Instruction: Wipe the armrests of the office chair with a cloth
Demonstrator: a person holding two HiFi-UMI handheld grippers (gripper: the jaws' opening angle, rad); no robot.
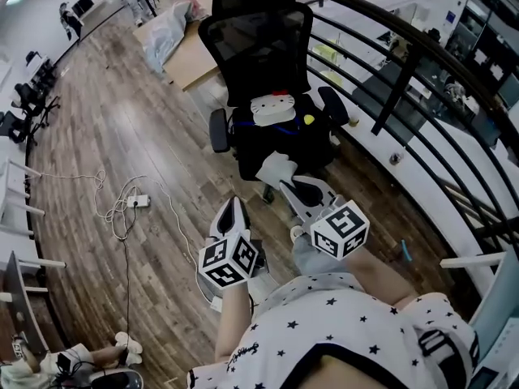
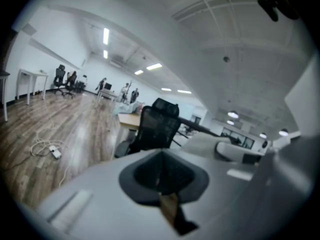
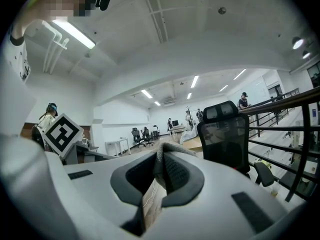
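Floorboards (image 1: 105, 136) carry the chair (image 1: 268, 96) at twelve o'clock from both grippers; the right gripper (image 1: 293, 189), clamped on the cloth (image 1: 274, 168), lies nearer the one-o'clock armrest (image 1: 332, 104), while the left gripper (image 1: 233, 209) is closed on nothing.

Black mesh-backed chair (image 1: 258, 51) standing upright and facing the person, its two dark padded armrests (image 1: 219, 130) sticking out at either side, pale crumpled cloth (image 1: 276, 168) bunching near the seat's front edge, being pinched by the right gripper (image 1: 296, 189).
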